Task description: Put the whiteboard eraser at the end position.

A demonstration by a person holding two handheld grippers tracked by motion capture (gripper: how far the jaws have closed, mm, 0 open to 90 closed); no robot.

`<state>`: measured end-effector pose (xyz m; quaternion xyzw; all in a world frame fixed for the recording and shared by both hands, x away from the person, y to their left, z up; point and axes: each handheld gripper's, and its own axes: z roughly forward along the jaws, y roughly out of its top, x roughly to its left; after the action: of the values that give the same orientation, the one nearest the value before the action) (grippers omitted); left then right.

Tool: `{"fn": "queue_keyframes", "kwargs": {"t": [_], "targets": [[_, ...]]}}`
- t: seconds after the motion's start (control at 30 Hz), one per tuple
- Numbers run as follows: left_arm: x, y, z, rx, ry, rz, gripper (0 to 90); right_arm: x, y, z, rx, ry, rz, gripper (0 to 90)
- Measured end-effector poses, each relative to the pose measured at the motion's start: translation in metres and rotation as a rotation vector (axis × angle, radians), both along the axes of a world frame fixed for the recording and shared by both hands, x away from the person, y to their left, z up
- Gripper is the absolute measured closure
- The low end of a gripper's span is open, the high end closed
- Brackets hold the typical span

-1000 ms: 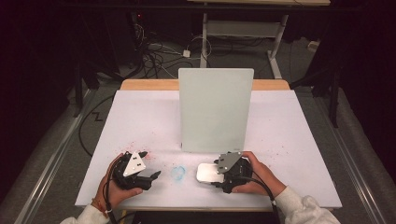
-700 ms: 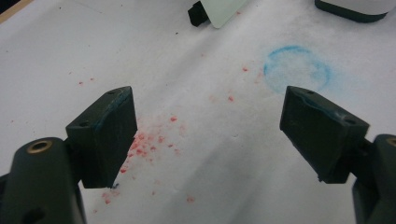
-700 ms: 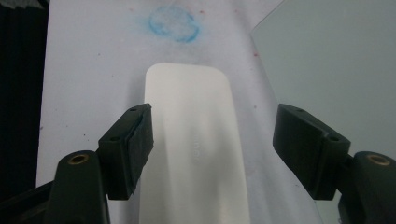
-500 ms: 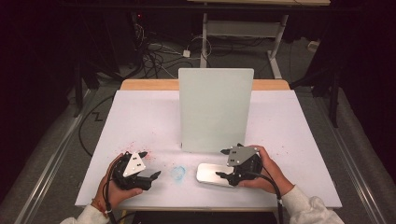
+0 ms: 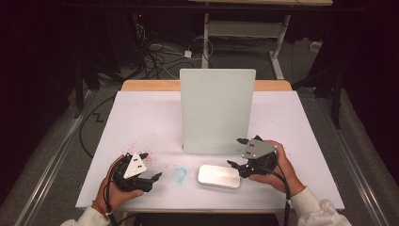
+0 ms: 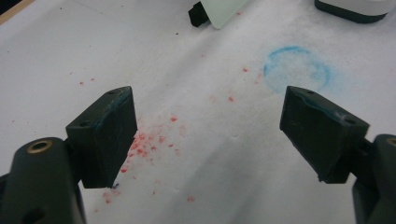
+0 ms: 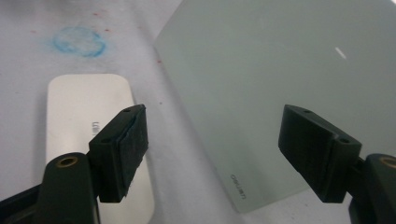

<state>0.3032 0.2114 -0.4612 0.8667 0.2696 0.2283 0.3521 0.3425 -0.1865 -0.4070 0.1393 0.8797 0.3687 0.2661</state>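
Observation:
A flat white rounded device (image 5: 219,176) lies near the table's front edge; in the right gripper view the device (image 7: 88,107) sits beside the left jaw. A pale upright panel (image 5: 217,110) stands mid-table and looms close ahead as the panel (image 7: 280,70). My right gripper (image 5: 235,151) is open just right of the device, holding nothing, as the right gripper (image 7: 212,140) shows. My left gripper (image 5: 151,165) rests open at the front left, and between the left gripper (image 6: 205,126) jaws is bare table.
A blue chalky ring (image 5: 179,173) marks the white table (image 5: 141,117) between the grippers, with red specks (image 6: 149,140) by the left jaw. The panel's black foot (image 6: 198,14) stands beyond them. Cables and a desk frame lie on the floor behind.
My right gripper has drawn back to the right off the white device, which stays on the table. The left gripper has not moved.

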Motion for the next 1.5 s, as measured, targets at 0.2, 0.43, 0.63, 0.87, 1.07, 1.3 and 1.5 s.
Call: {"fn": "queue_keyframes", "kwargs": {"t": [0.2,0.43,0.63,0.87,1.07,1.3,1.5], "targets": [[0.000,0.000,0.000,0.000,0.000,0.000,18.3,0.001,-0.013,0.001,0.005,-0.033,-0.052,23.4],[0.000,0.000,0.000,-0.002,0.001,0.001,18.3,-0.001,-0.027,0.002,0.016,-0.070,-0.113,21.6],[0.000,-0.001,0.000,-0.007,0.003,0.001,18.3,-0.002,-0.042,-0.002,0.028,-0.085,-0.155,21.8],[0.001,-0.001,-0.001,-0.009,0.007,0.001,18.3,-0.003,-0.062,-0.007,0.054,-0.088,-0.225,20.4],[0.002,-0.001,-0.001,-0.012,0.006,0.002,18.3,-0.008,-0.080,-0.014,0.076,-0.095,-0.277,20.2],[0.004,-0.001,0.000,-0.024,0.005,0.002,18.3,-0.014,-0.098,-0.026,0.092,-0.086,-0.335,19.7],[0.007,-0.004,0.002,-0.028,-0.011,-0.003,17.9,-0.020,-0.108,-0.040,0.090,-0.075,-0.361,19.8]]}}
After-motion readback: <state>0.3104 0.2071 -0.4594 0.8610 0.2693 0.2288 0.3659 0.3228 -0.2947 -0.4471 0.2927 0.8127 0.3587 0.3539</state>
